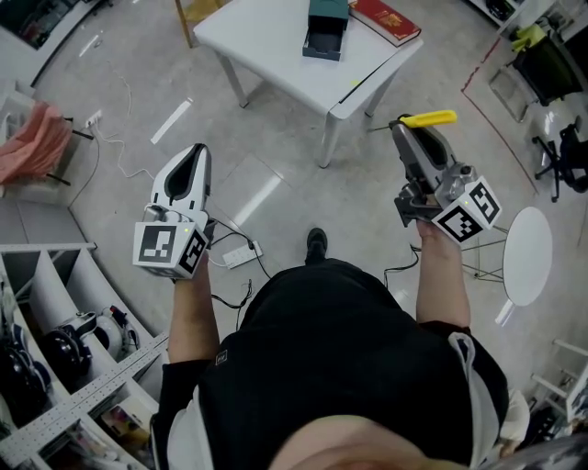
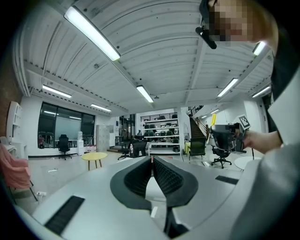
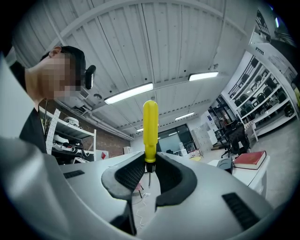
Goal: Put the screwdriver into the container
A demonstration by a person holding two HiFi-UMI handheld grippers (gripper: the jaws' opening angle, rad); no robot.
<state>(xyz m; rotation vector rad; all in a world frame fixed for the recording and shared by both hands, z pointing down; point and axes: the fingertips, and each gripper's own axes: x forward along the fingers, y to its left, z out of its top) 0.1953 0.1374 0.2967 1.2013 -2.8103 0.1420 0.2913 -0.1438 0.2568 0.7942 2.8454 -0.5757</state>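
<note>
Right tool (image 1: pixel 411 127) is clenched on the screwdriver (image 1: pixel 428 118). In the head view the yellow handle sticks out sideways past the jaw tips, on the side away from the left tool (image 1: pixel 191 156). The right tool hangs above the floor (image 1: pixel 276 184), off the tabletop's (image 1: pixel 266 46) near corner. The right forearm (image 1: pixel 441 275) reaches forward from the body with the marker cube turned back toward the person. The left forearm (image 1: pixel 188 312) reaches forward the same way. It carries the left tool well apart from the tabletop, nose aimed roughly toward it. The container (image 1: pixel 326 27) stands on the tabletop, toward its far side, with a red book (image 1: pixel 386 18) just beside it.

In the left gripper view the left tool (image 2: pixel 152 161) has its ribbed jaws pressed together with nothing between them. It is tilted up toward the ceiling, so the tabletop is out of sight. At the right edge a hand (image 2: pixel 257 139) holds the right tool level.

In the right gripper view the jaws pinch the screwdriver (image 3: pixel 150 131) at the dark collar under its handle. The handle stands upright above the jaws and the thin shaft points down between them. The tabletop (image 3: pixel 248 177) lies low at the right, bearing the book (image 3: pixel 250 159) and the container (image 3: pixel 225 163), both clear of the screwdriver.
</note>
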